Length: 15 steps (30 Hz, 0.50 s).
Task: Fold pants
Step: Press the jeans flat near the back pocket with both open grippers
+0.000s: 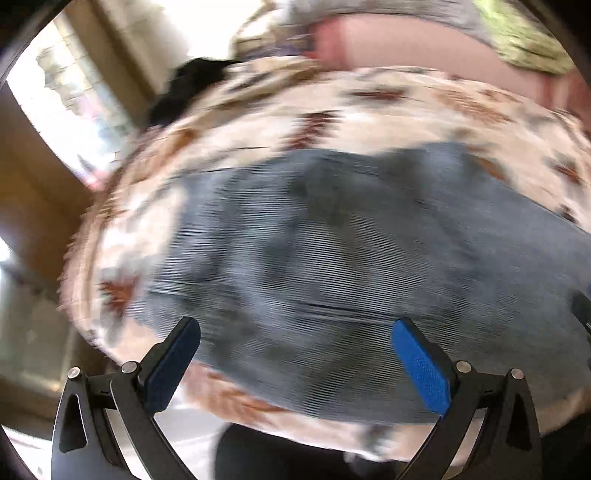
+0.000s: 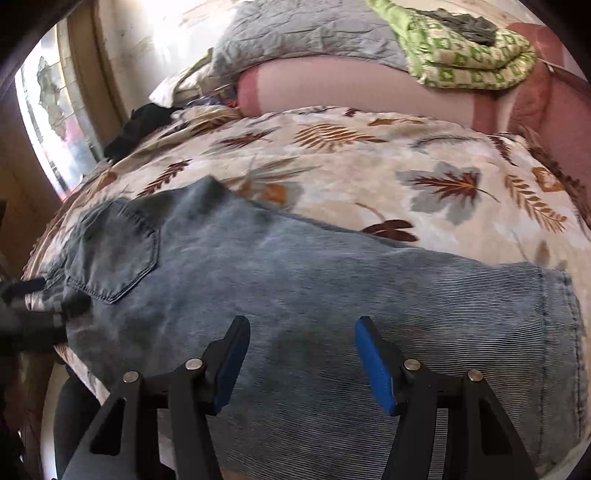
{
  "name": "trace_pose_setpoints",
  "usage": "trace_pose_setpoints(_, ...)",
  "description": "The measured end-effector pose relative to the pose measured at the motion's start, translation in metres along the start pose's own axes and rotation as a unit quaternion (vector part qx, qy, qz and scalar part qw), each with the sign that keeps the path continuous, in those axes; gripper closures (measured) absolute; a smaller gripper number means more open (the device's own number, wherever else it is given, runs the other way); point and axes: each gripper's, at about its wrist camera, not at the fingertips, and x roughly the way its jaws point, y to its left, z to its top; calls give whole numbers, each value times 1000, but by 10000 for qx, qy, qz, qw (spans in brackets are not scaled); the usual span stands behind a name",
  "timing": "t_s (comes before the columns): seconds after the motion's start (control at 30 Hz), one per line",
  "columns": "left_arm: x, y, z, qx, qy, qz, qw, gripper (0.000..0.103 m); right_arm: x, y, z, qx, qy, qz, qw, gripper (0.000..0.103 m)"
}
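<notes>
The faded blue denim pants (image 2: pixel 303 280) lie spread flat on a cream bedspread printed with brown and grey leaves (image 2: pixel 332 166), the back pocket (image 2: pixel 114 251) toward the left of the right wrist view and the hemmed leg end toward the right edge.

Right gripper (image 2: pixel 301 360): black fingers with blue pads stand apart above the denim; nothing is between them and neither pad presses on the cloth.

Left gripper (image 1: pixel 295 362): its fingers stand wide apart over the pants (image 1: pixel 332 258), with no cloth clamped. This view is heavily blurred, so contact between the fingertips and the denim cannot be determined.

Beyond the bedspread, a grey quilted pillow (image 2: pixel 306 33) rests at the head of the bed, with a folded green-and-cream patterned cloth (image 2: pixel 469 62) beside it. A black garment (image 2: pixel 144 122) lies at the far left edge of the bed, near a bright window (image 2: pixel 55 122)
</notes>
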Motion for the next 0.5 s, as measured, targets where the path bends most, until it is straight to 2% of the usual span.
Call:
trace_pose_setpoints(0.13, 22, 43, 11, -432, 43, 509, 9978, 0, 6, 11, -3, -200, 90, -3, 9998, 40)
trace_pose_setpoints(0.2, 47, 52, 12, -419, 351, 810, 9952, 0, 11, 17, -6, -402, 169, -158, 9989, 40)
trace_pose_setpoints(0.23, 53, 52, 8, -417, 434, 696, 9958, 0, 14, 20, -8, -507, 199, -227, 9983, 39)
trace_pose_setpoints(0.27, 55, 54, 4, -460, 354, 607, 9965, 0, 13, 22, -9, -582, 175, -272, 9978, 39)
trace_pose_setpoints(0.33, 51, 49, 1, -346, 193, 745, 9964, 0, 12, 22, -10, -639, 174, -268, 9974, 39)
trace_pose_setpoints(0.4, 51, 37, 3, 60, 81, 992, 9950, 0, 12, 23, -12, -698, 191, -259, 9970, 39)
trace_pose_setpoints(0.43, 52, 36, 4, 127, 99, 1000, 9949, 0, 11, 23, -13, -728, 198, -256, 9968, 39)
trace_pose_setpoints(0.5, 59, 44, 9, -65, 313, 771, 9965, 0, 8, 24, -16, -806, 216, -239, 9962, 39)
